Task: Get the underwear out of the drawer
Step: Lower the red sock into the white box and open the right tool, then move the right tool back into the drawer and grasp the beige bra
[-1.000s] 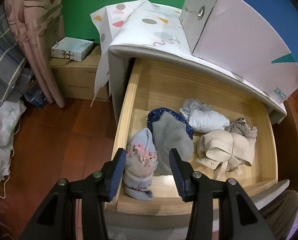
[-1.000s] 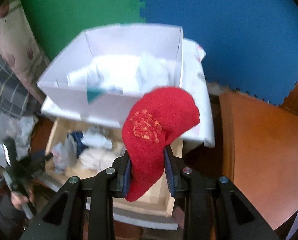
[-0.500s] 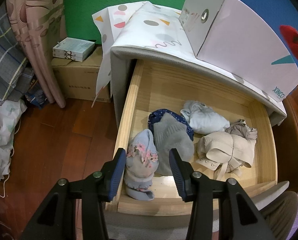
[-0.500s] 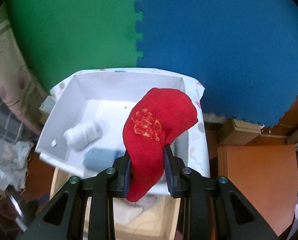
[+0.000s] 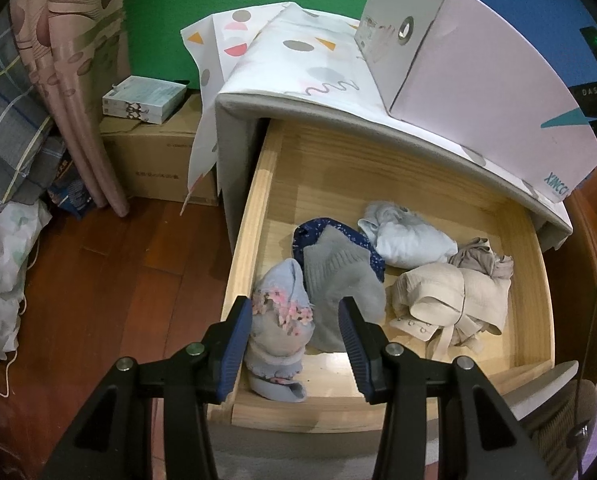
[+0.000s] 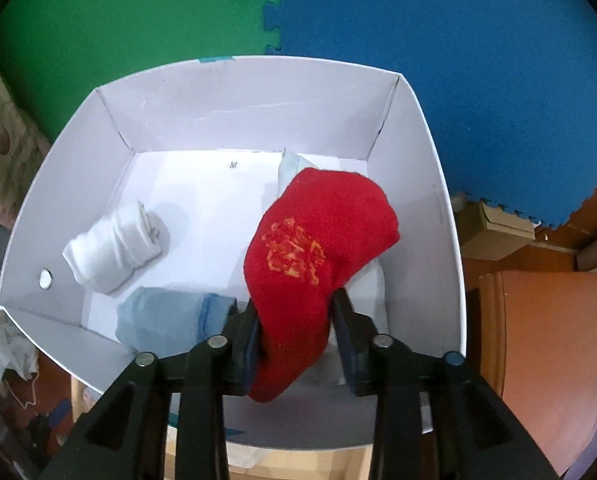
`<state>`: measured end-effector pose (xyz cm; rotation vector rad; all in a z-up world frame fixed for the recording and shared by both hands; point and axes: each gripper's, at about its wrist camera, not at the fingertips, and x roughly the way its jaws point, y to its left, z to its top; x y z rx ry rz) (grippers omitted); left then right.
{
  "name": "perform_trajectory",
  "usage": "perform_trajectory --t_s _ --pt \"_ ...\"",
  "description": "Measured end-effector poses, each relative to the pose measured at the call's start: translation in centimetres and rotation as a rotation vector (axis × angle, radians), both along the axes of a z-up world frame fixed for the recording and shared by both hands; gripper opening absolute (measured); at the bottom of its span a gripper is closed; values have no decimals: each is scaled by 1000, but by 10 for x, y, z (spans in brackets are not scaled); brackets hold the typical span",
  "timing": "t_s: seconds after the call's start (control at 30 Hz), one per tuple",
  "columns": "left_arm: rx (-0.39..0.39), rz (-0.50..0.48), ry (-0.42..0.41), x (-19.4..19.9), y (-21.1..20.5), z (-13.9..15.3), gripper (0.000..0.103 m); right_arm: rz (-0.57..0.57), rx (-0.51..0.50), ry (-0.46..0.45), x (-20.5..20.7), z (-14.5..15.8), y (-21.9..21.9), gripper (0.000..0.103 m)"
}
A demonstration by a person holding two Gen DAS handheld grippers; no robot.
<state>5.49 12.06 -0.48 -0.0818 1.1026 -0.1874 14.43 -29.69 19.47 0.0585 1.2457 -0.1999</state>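
2 grippers, both mine. My right gripper (image 6: 296, 330) hangs over the white box (image 6: 234, 92) with a red garment (image 6: 314, 248) between its jaws; those jaws have just been opening, and the cloth still sits between the pads, its orange stitched patch facing up. I cannot tell whether the pads still press it.

Contents of the white box: 1 white rolled piece (image 6: 114, 246) at the left, 1 light blue folded piece (image 6: 170, 320) at the near wall, 1 pale piece partly hidden under the red garment.

My left gripper (image 5: 294, 344) hovers above the near left corner of the open wooden drawer (image 5: 254, 216), jaws apart and empty.

Contents of the drawer: 1 light blue piece with pink flowers (image 5: 280, 320) seen between my jaws, 1 grey piece (image 5: 338, 284) lying on a dark blue patterned piece (image 5: 322, 228), 1 white bundle (image 5: 408, 236), 1 beige bundle with straps (image 5: 454, 300), 1 taupe piece (image 5: 482, 258) behind it.

The white box stands on the cabinet top above the drawer, on a patterned cloth (image 5: 298, 60).
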Motion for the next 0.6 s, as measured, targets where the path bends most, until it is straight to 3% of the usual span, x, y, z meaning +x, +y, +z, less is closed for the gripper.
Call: perform_trajectory --t_s 0.17,0.43,0.6 --pt "11 3 13 1 -1 -3 46 -4 9 -35 -8 14 -4 49" --pt "27 0 14 0 -2 -3 46 44 35 -99 -51 58 -3 55" --pt "37 -4 16 0 -3 -4 46 93 60 -94 -93 70 2 58"
